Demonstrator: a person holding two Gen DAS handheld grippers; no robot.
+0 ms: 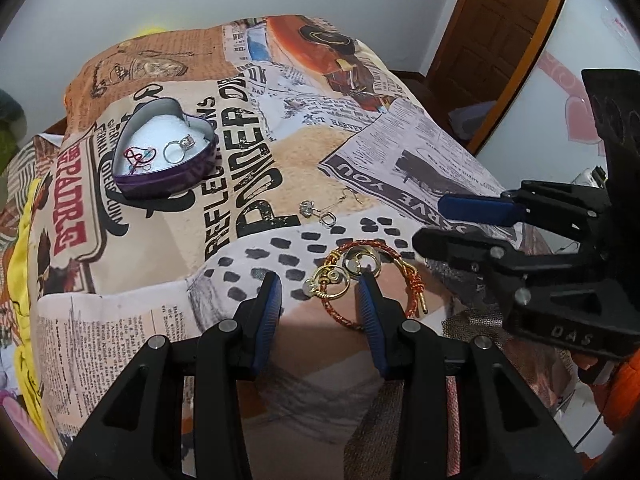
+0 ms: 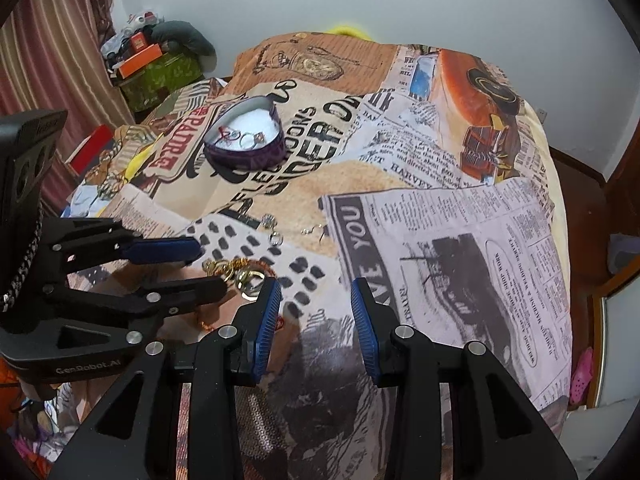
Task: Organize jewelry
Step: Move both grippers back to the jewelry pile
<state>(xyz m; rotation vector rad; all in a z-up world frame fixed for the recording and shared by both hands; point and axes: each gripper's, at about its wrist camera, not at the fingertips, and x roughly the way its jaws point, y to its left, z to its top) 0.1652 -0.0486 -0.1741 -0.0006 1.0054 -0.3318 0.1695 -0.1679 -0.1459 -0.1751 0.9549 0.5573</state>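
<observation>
A purple heart-shaped tin (image 1: pixel 168 172) with white padding sits on the printed bedspread and holds a silver ring (image 1: pixel 179 147) and a red piece (image 1: pixel 136 158); the tin also shows in the right wrist view (image 2: pixel 248 152). A silver drop earring (image 1: pixel 324 210) lies loose on the cloth. An orange braided bracelet (image 1: pixel 414 276) and gold hoop earrings (image 1: pixel 340 276) lie just ahead of my left gripper (image 1: pixel 320 284), which is open and empty above them. My right gripper (image 2: pixel 314 292) is open and empty over the cloth, to the right of the jewelry.
The bedspread (image 2: pixel 440 220) with newspaper print drapes over a raised surface and falls away at its right edge. A wooden door (image 1: pixel 500 32) stands at the right. Boxes and clutter (image 2: pixel 152 56) sit by the curtain at the far left.
</observation>
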